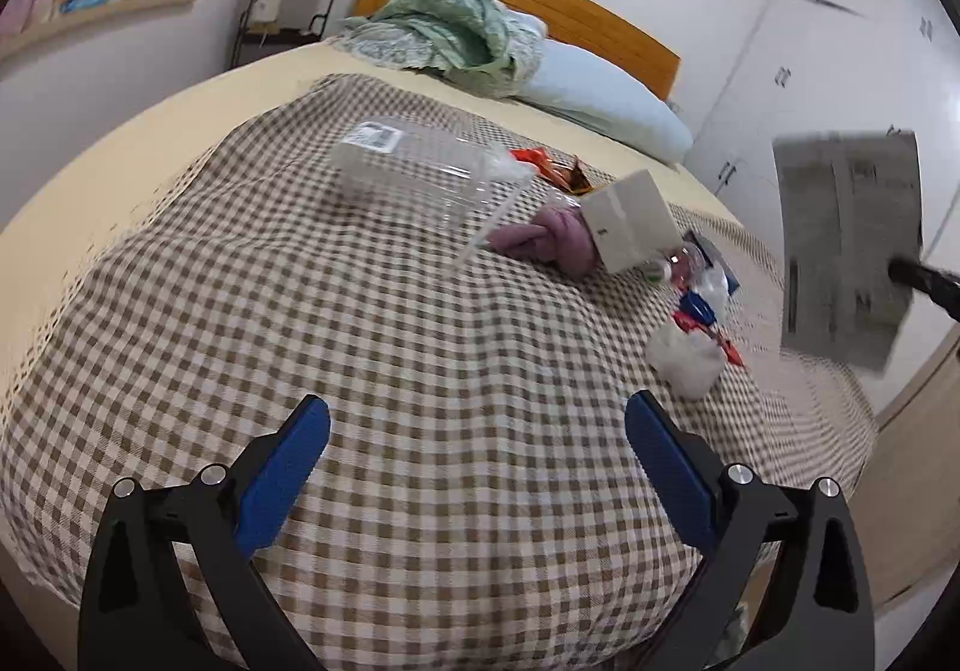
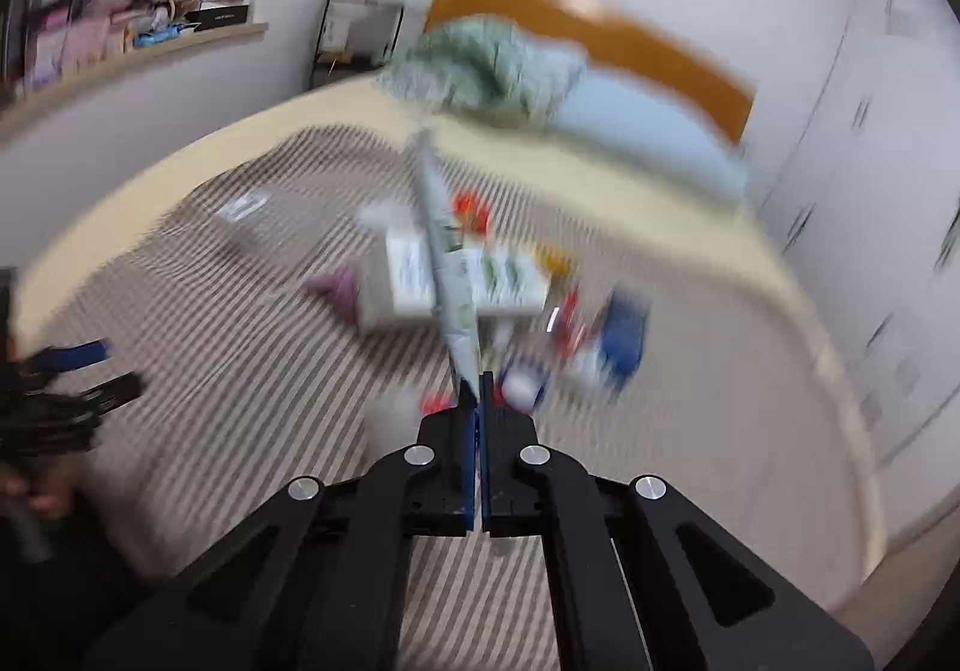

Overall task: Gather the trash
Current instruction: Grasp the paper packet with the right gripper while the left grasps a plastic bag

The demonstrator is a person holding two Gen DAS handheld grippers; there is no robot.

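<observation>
Scattered trash (image 1: 690, 305), checked bedspread (image 1: 360, 371), wooden headboard (image 1: 522, 5)

The left wrist view looks forward between its spread tongs, low over the checked blanket (image 1: 384, 347) and toward the headboard (image 1: 516, 5), with the litter ahead and to the right of the tongs. The right wrist view sits higher, faces the same headboard (image 2: 600, 35) and is blurred. Both share the blanket, the pillow (image 1: 600, 95) and the shelf (image 1: 96, 17).
</observation>
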